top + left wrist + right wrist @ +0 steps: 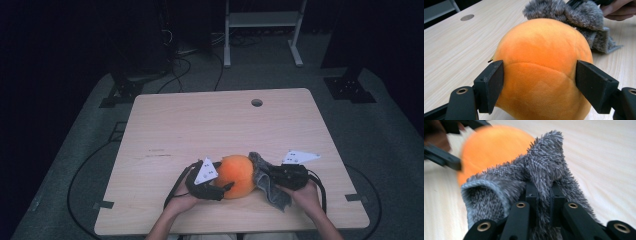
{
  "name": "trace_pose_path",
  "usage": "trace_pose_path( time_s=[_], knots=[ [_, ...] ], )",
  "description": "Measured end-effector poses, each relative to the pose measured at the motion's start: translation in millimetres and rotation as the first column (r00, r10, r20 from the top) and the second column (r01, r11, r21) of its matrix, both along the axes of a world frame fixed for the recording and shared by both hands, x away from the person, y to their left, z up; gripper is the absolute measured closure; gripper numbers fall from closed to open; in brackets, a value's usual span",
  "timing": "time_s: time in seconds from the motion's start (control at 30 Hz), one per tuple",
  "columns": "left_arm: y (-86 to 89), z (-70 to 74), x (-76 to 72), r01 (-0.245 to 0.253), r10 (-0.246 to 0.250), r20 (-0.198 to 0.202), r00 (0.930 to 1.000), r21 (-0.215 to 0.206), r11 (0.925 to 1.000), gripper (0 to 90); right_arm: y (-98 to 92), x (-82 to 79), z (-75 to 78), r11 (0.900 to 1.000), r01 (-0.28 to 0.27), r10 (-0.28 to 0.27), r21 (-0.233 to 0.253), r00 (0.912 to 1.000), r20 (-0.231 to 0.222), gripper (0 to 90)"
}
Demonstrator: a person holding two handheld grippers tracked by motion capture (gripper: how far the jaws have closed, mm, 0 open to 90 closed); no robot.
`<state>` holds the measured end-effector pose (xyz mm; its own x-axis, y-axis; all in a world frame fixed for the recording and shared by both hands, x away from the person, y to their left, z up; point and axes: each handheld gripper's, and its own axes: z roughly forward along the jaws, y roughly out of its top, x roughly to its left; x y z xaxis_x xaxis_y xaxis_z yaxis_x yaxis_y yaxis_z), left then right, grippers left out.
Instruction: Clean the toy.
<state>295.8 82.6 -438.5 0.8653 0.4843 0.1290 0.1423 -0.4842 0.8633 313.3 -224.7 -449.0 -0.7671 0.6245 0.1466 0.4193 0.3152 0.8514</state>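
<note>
1. The surface [200, 125], a pale wooden top, takes the middle of the high view, with a round cable hole [257, 102] near its upper edge; all the action sits low and centre in the frame.
2. The orange plush ball [236, 176] rests on the surface at lower centre, and in the left gripper view it bulges right up the middle of the frame.
3. The grey fuzzy cloth [267, 182] lies just right of the ball in the high view, touching its side, one end draping toward the lower edge.
4. The left tool [539, 83] is spread wide, one jaw on each flank of the ball, grasping it with both pads pressed into the plush.
5. The right tool [542, 200] is nearly clenched, its jaws pinching a fold of the cloth between them.
6. Risk, as a judgement: the ball is soft and round, so a hard rub from the cloth could roll or squeeze it out of that wide grip.
7. Second risk: the pinched fold is thin, and a drag against the plush may pull the cloth free.
</note>
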Motion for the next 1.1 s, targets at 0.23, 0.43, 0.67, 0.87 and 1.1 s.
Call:
trace_pose_path(
  time_s=[0.23,0.43,0.67,0.87,1.1],
  knots=[
    [8.3,-2.5,2.6,0.014,-0.014,-0.021,0.9997,-0.009,0.9999,25.3,2.6,-1.9,2.9,1.000,-0.007,0.006,0.029,0.9998,0.020,80.6],
    [7.4,-2.5,1.6,0.010,-0.011,-0.017,0.9998,-0.011,0.9999,25.2,-3.7,6.9,-4.8,0.999,0.051,-0.052,-0.013,0.9962,-0.070,80.6],
    [-1.3,-1.2,-4.8,0.040,-0.041,0.035,0.9985,0.013,0.9991,26.2,0.9,-7.9,23.8,0.989,-0.036,0.029,0.143,0.9985,0.046,80.5],
    [-5.4,-0.8,-10.2,0.069,-0.071,0.071,0.9950,0.023,0.9973,26.9,6.7,-3.5,11.2,0.996,-0.024,0.024,0.080,0.9997,0.006,80.5],
    [-9.2,-1.0,-9.6,0.061,-0.062,0.087,0.9943,0.012,0.9981,26.4,12.5,-14.4,28.7,0.997,-0.043,0.039,0.058,0.9972,0.064,80.7]
  ],
)
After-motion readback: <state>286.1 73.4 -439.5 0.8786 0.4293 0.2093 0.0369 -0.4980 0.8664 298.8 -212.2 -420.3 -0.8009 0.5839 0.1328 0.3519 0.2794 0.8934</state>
